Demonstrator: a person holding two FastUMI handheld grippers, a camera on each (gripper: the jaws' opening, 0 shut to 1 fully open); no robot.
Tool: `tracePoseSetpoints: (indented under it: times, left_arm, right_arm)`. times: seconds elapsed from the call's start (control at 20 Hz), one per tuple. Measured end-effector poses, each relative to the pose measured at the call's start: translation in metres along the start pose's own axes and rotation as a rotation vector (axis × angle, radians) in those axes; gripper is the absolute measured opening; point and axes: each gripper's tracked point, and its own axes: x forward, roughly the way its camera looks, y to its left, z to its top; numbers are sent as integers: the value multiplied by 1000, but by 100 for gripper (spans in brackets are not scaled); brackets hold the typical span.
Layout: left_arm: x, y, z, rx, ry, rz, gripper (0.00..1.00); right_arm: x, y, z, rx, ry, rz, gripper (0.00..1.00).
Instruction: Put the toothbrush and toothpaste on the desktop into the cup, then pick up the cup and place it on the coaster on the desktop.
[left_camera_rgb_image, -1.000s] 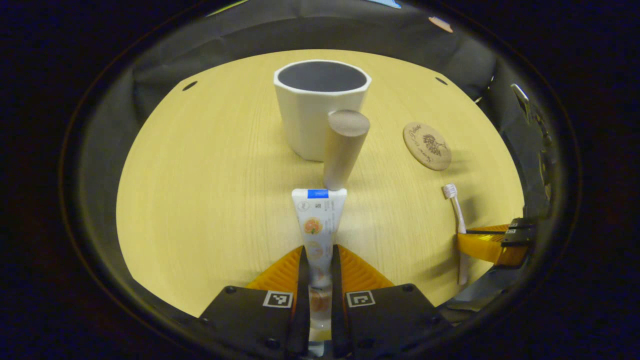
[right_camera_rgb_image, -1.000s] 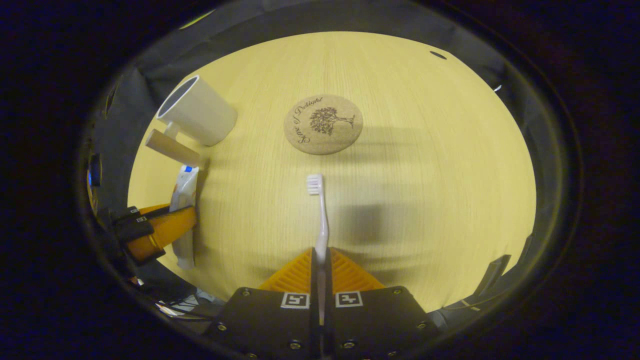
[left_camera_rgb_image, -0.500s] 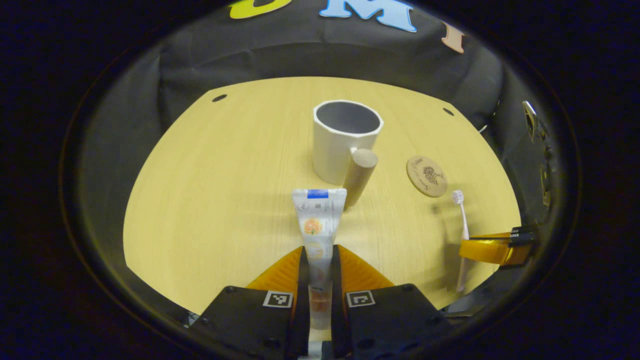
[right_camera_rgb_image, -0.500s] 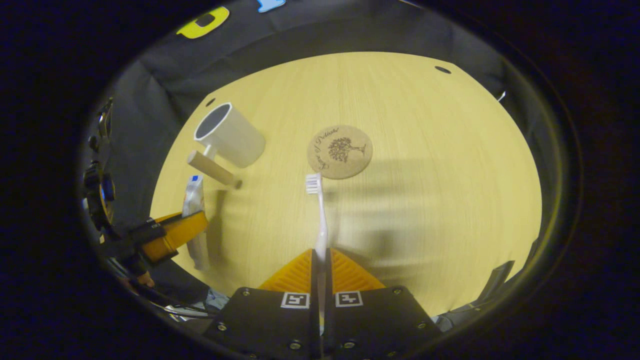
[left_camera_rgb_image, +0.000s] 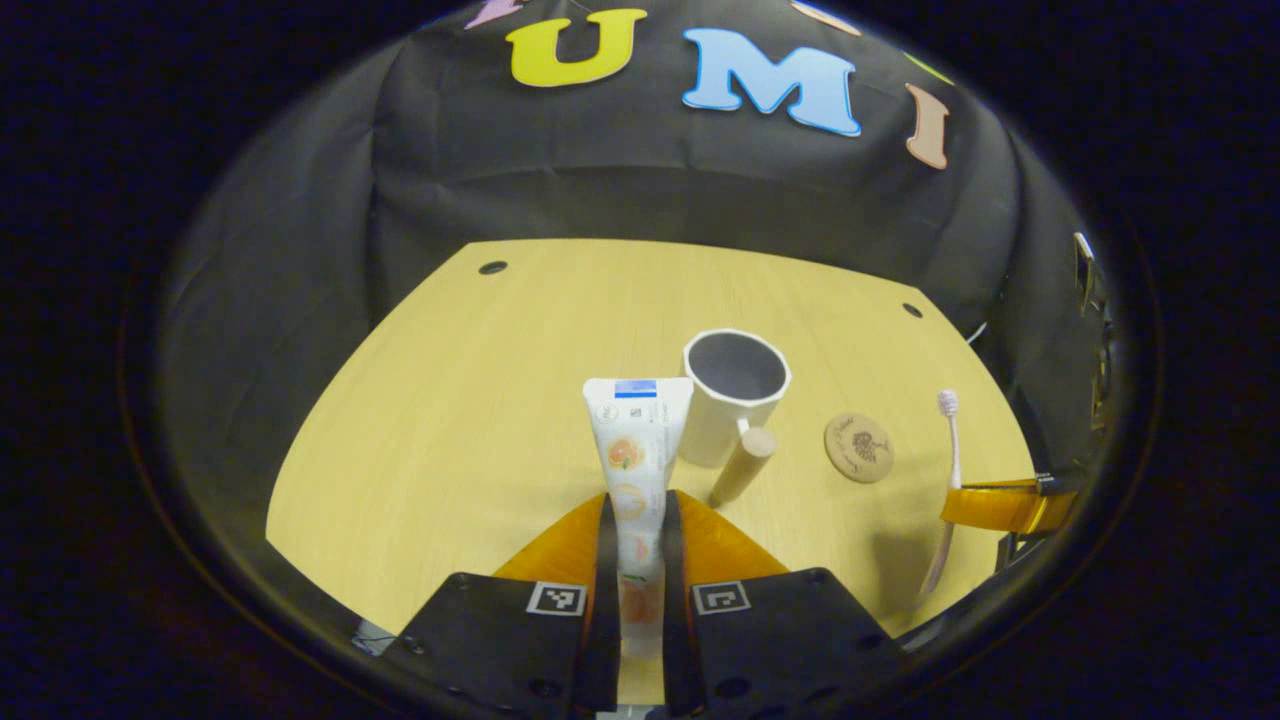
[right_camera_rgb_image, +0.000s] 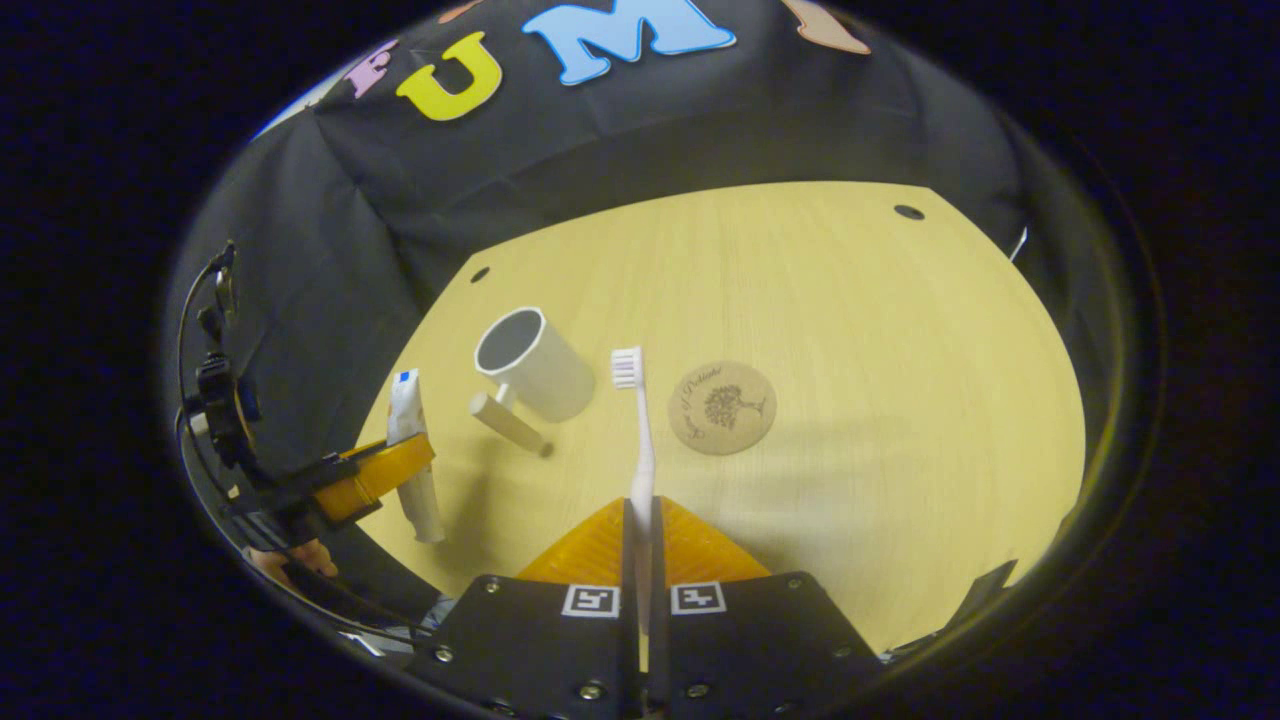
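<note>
My left gripper (left_camera_rgb_image: 634, 525) is shut on a white toothpaste tube (left_camera_rgb_image: 634, 450), held up off the table with its flat end pointing forward. The white cup (left_camera_rgb_image: 731, 392) with a wooden peg handle (left_camera_rgb_image: 742, 466) stands on the table beyond it, slightly to the right. My right gripper (right_camera_rgb_image: 640, 535) is shut on a white toothbrush (right_camera_rgb_image: 638, 430), bristles forward, lifted above the table. The round cork coaster (right_camera_rgb_image: 722, 407) lies just right of the brush head, and the cup (right_camera_rgb_image: 535, 363) stands to its left. Farther left the left gripper (right_camera_rgb_image: 375, 475) holds the tube (right_camera_rgb_image: 410, 455).
The light wooden table (left_camera_rgb_image: 480, 400) has small dark holes near its far corners (left_camera_rgb_image: 492, 267). Black cloth walls close in behind and on both sides. A hand (right_camera_rgb_image: 300, 560) shows at the left gripper. The right gripper with the toothbrush (left_camera_rgb_image: 950, 470) appears at the table's right edge.
Both grippers have risen and drawn back from the table with the tube and the brush; cup and coaster now look smaller and farther, and more of the back wall shows.
</note>
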Motion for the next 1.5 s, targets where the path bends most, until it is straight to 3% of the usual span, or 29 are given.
tracePoseSetpoints:
  times: [0.45, 0.95, 1.15, 1.5]
  left_arm:
    - [-4, 1, 104, 0, -304, -31, 24]
    - [-7, -44, 185, -40, -554, -160, 24]
    - [13, -61, 196, -58, -581, -209, 24]
    - [62, -84, 166, 1, -506, -234, 24]
  right_arm:
    - [-25, 9, 52, -89, -233, -7, 4]
    - [-37, 13, 73, -123, -313, -23, 4]
    - [-39, 9, 79, -142, -334, -39, 4]
    - [-39, 13, 81, -148, -349, -20, 4]
